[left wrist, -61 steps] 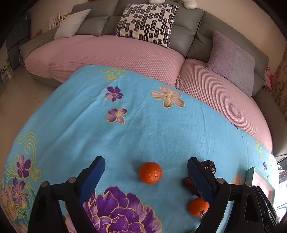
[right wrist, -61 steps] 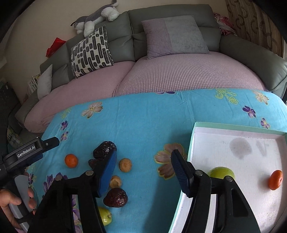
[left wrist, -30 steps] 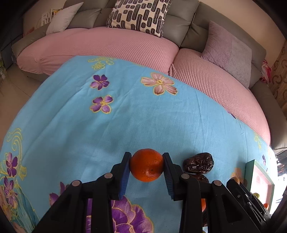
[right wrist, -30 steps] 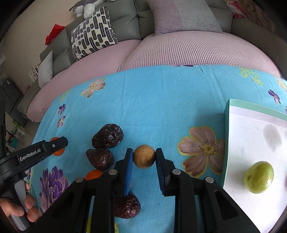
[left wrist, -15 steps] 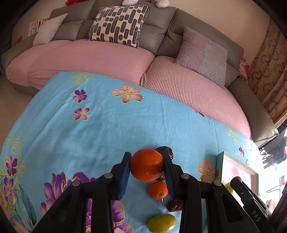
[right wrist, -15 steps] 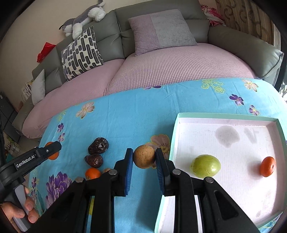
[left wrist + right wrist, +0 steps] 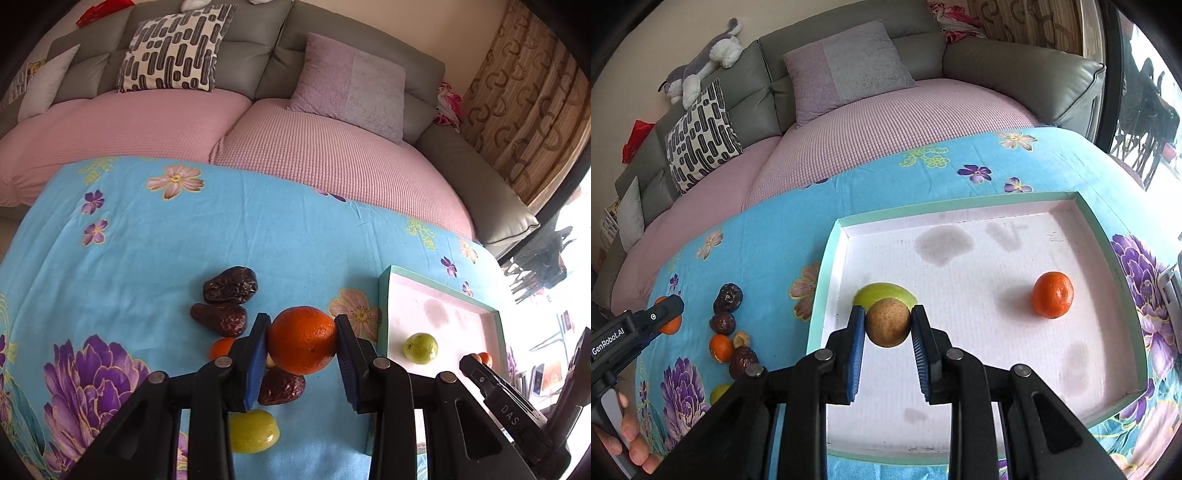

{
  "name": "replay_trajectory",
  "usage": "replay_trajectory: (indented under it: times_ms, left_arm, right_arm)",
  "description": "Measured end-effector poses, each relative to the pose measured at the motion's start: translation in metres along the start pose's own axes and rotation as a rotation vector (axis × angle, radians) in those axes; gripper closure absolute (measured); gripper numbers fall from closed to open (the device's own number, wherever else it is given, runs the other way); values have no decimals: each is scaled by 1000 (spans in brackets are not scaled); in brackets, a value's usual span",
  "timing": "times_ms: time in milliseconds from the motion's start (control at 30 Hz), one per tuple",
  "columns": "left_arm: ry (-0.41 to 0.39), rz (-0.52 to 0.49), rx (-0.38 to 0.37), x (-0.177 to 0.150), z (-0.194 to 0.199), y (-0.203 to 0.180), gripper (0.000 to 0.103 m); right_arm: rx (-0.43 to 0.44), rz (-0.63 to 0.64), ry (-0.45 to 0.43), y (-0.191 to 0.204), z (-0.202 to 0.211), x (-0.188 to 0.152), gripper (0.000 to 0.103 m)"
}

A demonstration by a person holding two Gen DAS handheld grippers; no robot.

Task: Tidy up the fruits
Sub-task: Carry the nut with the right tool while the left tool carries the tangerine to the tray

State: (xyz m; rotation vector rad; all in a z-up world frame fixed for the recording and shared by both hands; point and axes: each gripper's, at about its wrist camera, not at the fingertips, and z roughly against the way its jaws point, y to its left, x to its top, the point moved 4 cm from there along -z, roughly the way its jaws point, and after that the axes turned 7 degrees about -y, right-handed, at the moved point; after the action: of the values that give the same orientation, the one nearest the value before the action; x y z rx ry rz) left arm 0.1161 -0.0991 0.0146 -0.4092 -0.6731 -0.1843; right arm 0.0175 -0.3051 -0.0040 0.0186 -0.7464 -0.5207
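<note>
Fruits are going from the floral cloth (image 7: 147, 251) into the tray (image 7: 1086, 214), both claws loaded. Right claw (image 7: 888, 325) is pinching a brown fruit (image 7: 887, 326) over the tray's left part, just in front of the green fruit (image 7: 882, 291) already lying there; a tangerine (image 7: 1052, 294) is sitting well apart toward the right side. Left claw (image 7: 301, 345) is pinching an orange (image 7: 302, 339) above the loose pile, with the tray rim off to its right.

Step in hand, I'd say: right is placing, left is carrying. Next for the right: go down onto bare tray floor clear of the green fruit, then spread the fingers; round fruit may roll. Left needs to travel right over the rim before letting go.

Still lying on the cloth: dark dates (image 7: 229, 286), a small orange (image 7: 221, 347), a yellow-green fruit (image 7: 253, 432), plus one small tan piece, probably another brown fruit, mostly hidden.

Surface is a blue flowered cloth, soft-looking, over the desk. Behind it a grey sofa (image 7: 332, 44) with pink covers and cushions; curtain (image 7: 524, 110) on the right.
</note>
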Motion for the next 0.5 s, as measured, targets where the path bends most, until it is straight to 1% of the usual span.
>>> replay_trajectory:
  times_ms: [100,267,367,500]
  left_arm:
    - [35,-59,-53,-10,-6,-30,66]
    - [81,-185,-105,-30,-12,-78,66]
    - [119,-248,-117,-44,-18,-99,66]
    - [159,-300,-117,-60,-29,-114,66]
  right_arm:
    - [-41,-37,8,-23,1,2,77]
    - [-109,-61,16,-52,6,5,77]
    - [-142,-81,33,-64,6,5,77]
    - [-148,-86,58,-71,4,3,77]
